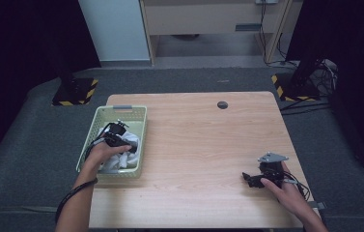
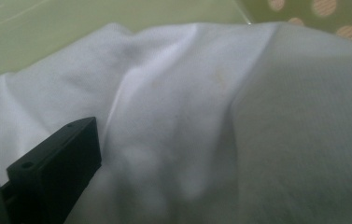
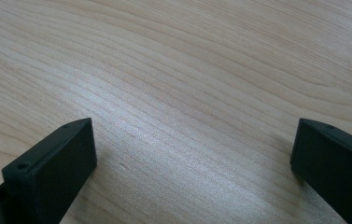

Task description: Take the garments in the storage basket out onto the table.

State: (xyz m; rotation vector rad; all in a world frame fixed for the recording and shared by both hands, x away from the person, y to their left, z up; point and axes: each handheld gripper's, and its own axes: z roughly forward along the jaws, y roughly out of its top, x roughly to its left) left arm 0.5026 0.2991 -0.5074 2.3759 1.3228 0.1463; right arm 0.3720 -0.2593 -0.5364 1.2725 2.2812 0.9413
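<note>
Left gripper point(image 1: 119, 137), held over the basket point(image 1: 136, 112): in the left gripper view one black finger point(image 2: 57, 168) rises at lower left with the white cloth point(image 2: 173, 116) pressed against its inner face; the cloth folds cover the place of the other finger, so whether the fingers are wide, narrow or clamped on the cloth cannot be told. The cloth runs from that finger up and to the right in soft creases, and beyond it the pale green basket wall point(image 2: 71, 23) and a row of round holes at upper right are visible. In the high view the cloth point(image 1: 132, 141) lies bunched inside the basket, directly beneath and around the gripper, with the left hand point(image 1: 103, 152) above the basket's near half. The basket stands at the left edge of the worktop point(image 1: 199, 140). Right gripper point(image 1: 254, 180), at the near right of the worktop: its fingers point(image 3: 52, 168) are spread wide, one at each lower corner of the right gripper view, with bare wood grain between them and nothing held. The right hand point(image 1: 283, 186) grips it from behind. The two grippers are well apart.
</note>
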